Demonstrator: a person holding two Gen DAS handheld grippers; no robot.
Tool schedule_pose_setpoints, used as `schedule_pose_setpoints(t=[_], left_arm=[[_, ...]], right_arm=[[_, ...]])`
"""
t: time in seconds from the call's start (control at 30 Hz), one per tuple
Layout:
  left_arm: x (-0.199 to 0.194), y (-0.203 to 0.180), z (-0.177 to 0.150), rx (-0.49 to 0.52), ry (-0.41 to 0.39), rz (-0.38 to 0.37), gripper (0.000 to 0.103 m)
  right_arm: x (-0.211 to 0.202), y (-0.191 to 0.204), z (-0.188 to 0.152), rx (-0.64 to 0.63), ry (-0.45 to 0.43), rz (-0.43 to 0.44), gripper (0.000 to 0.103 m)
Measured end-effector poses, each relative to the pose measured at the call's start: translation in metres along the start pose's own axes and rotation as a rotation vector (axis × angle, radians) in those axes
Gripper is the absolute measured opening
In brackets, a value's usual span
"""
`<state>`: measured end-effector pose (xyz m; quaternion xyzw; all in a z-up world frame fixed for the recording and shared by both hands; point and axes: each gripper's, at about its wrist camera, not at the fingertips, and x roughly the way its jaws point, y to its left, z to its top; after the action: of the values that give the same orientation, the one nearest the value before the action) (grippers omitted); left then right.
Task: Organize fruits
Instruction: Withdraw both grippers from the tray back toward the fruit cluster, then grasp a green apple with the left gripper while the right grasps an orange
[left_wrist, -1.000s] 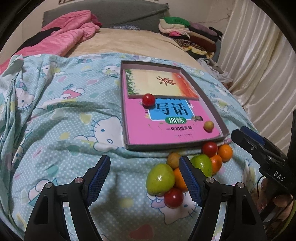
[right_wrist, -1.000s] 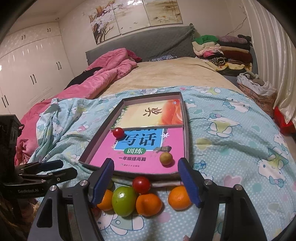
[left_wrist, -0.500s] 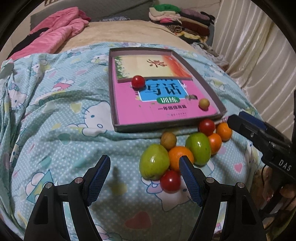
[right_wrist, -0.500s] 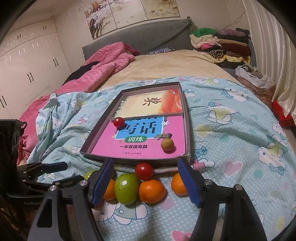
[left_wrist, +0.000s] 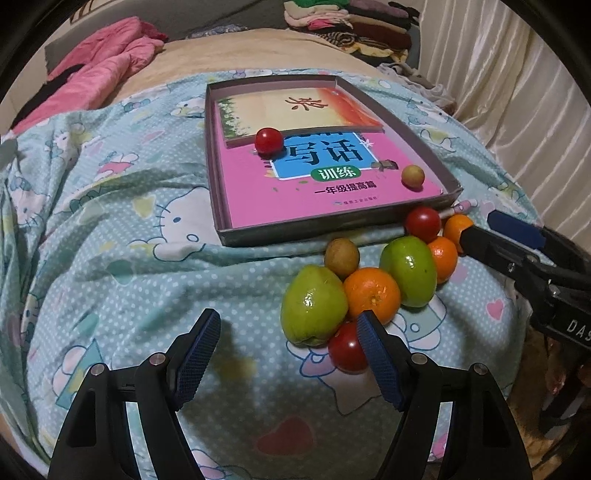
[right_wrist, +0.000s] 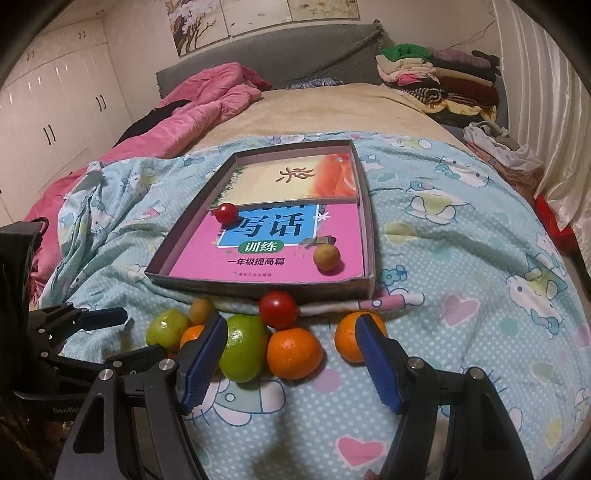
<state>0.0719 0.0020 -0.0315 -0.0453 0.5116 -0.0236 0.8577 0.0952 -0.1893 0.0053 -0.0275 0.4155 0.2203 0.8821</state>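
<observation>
Dropped closer to the fruit pile since a second ago: left gripper (left_wrist: 288, 343), jaws wide, empty, pitched steeply down, right pad just beside the near cherry tomato (left_wrist: 345, 350) and green fruit (left_wrist: 314, 304). Right gripper (right_wrist: 290, 360) also wide, empty, straddling the middle tangerine (right_wrist: 294, 353). Fruit bunched on the blanket (left_wrist: 147, 288) before the box tray (left_wrist: 332, 230). Best to shift right, centre on one fruit, close softly.

Bed (right_wrist: 332, 110), white wardrobes (right_wrist: 55, 110), curtains (right_wrist: 546, 92)

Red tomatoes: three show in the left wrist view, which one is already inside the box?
The far tomato on the books in the box. The other two lie on the bedspread among the loose fruit.
</observation>
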Motion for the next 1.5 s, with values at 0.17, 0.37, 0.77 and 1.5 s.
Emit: schedule_pose_setpoints(t=[0.17, 0.37, 0.77, 1.5], left_arm=[[0.008, 0.007, 0.002, -0.04, 0.034, -0.045, 0.077], [0.011, 0.007, 0.003, -0.037, 0.033, -0.048, 0.067], [0.019, -0.008, 0.007, 0.038, 0.049, -0.045, 0.052], [0.035, -0.005, 0.014, 0.06, 0.073, -0.001, 0.052]], right_arm=[[0.002, -0.002, -0.002, 0.015, 0.017, -0.001, 0.071], [0.004, -0.002, -0.008, 0.031, 0.046, -0.021, 0.071], [0.018, -0.012, -0.02, 0.073, 0.146, -0.074, 0.069], [0.061, -0.001, -0.012, -0.046, 0.205, 0.006, 0.041]])
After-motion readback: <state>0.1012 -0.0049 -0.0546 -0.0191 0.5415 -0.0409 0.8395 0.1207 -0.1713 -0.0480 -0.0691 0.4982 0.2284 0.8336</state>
